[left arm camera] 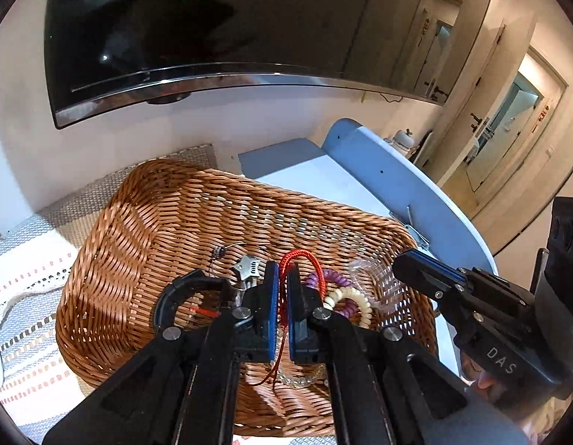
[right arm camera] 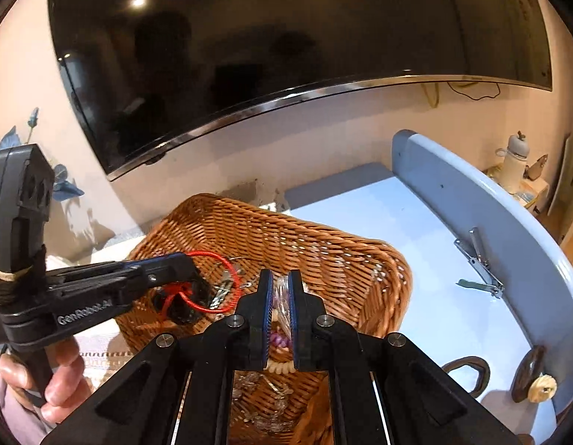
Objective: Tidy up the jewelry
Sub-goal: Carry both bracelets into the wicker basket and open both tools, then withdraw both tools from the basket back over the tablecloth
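Observation:
A brown wicker basket (left arm camera: 145, 230) (right arm camera: 323, 252) holds mixed jewelry. My left gripper (left arm camera: 282, 278) is shut on a red cord bracelet (left arm camera: 305, 259), whose loop stands above the fingertips; it also shows in the right wrist view (right arm camera: 216, 282). Beside it lie a purple bead bracelet (left arm camera: 334, 278), a cream bead bracelet (left arm camera: 357, 304), a silver star charm (left arm camera: 247, 265) and a black bangle (left arm camera: 175, 296). My right gripper (right arm camera: 280, 285) is shut on a clear plastic bag (right arm camera: 281, 304) (left arm camera: 375, 274) above purple and cream beads (right arm camera: 279, 341).
The basket rests on a striped woven cloth (left arm camera: 23, 270). A light blue box with an open lid (right arm camera: 472, 222) stands to the right, with two dark bangles (right arm camera: 468, 371) inside. A dark TV screen (left arm camera: 212, 29) hangs on the wall behind.

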`<state>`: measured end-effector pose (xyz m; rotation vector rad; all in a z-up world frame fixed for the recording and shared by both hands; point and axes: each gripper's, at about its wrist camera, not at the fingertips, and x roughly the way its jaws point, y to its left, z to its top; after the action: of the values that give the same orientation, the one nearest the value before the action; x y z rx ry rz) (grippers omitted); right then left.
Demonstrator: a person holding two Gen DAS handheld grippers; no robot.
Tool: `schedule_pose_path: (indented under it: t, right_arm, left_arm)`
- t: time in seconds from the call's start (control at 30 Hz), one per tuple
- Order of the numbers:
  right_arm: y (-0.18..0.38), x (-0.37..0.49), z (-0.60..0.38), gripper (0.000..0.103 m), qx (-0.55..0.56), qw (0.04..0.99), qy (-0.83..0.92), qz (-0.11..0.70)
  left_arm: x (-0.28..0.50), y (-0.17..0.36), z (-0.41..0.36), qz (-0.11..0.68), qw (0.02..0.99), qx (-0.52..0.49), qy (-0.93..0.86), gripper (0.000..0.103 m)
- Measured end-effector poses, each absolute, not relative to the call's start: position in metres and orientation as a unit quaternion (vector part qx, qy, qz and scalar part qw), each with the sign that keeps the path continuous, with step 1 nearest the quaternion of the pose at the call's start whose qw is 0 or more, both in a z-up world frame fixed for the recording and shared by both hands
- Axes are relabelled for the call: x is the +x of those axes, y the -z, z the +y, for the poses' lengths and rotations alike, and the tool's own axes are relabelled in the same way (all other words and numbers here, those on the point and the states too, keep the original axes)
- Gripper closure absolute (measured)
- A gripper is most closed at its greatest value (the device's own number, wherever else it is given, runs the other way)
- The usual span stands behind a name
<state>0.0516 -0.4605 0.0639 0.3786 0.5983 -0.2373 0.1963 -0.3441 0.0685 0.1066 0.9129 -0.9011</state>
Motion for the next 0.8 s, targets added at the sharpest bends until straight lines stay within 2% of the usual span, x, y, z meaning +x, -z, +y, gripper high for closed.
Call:
schedule_pose_path:
  t: [0.03, 0.07, 0.1, 0.13, 0.17, 0.2, 0.57, 0.8]
  right_arm:
    - [-0.065, 0.051, -0.46, 0.095, 0.187, 0.931, 0.113, 0.291]
    - [-0.066, 0.049, -0.46, 0.093, 0.193, 0.932, 0.106, 0.289]
    - [-0.068, 0.047, -0.46, 0.086, 0.197, 0.932, 0.102, 0.288]
    - [-0.069, 0.045, -0.459, 0.082, 0.198, 0.932, 0.099, 0.288]
    - [-0.072, 0.042, -0.457, 0.076, 0.197, 0.932, 0.1, 0.286]
    - [-0.073, 0.04, -0.455, 0.074, 0.195, 0.933, 0.099, 0.285]
    - [-0.098, 0.012, -0.374, 0.073, 0.146, 0.945, 0.026, 0.291]
    - [-0.072, 0.006, -0.285, 0.068, 0.096, 0.94, -0.037, 0.324]
  left_arm:
    - [0.195, -0.07, -0.343, 0.426, 0.798, 0.049, 0.422, 0.096]
    - [0.195, -0.07, -0.342, 0.428, 0.797, 0.048, 0.423, 0.079]
    - [0.194, -0.072, -0.339, 0.43, 0.797, 0.047, 0.421, 0.06]
    - [0.191, -0.076, -0.333, 0.426, 0.801, 0.044, 0.418, 0.055]
    - [0.188, -0.079, -0.328, 0.421, 0.804, 0.04, 0.417, 0.054]
    - [0.185, -0.084, -0.321, 0.416, 0.807, 0.036, 0.418, 0.054]
    - [0.115, -0.123, -0.184, 0.374, 0.853, 0.0, 0.364, 0.053]
    - [0.054, -0.098, -0.063, 0.37, 0.899, -0.021, 0.234, 0.05]
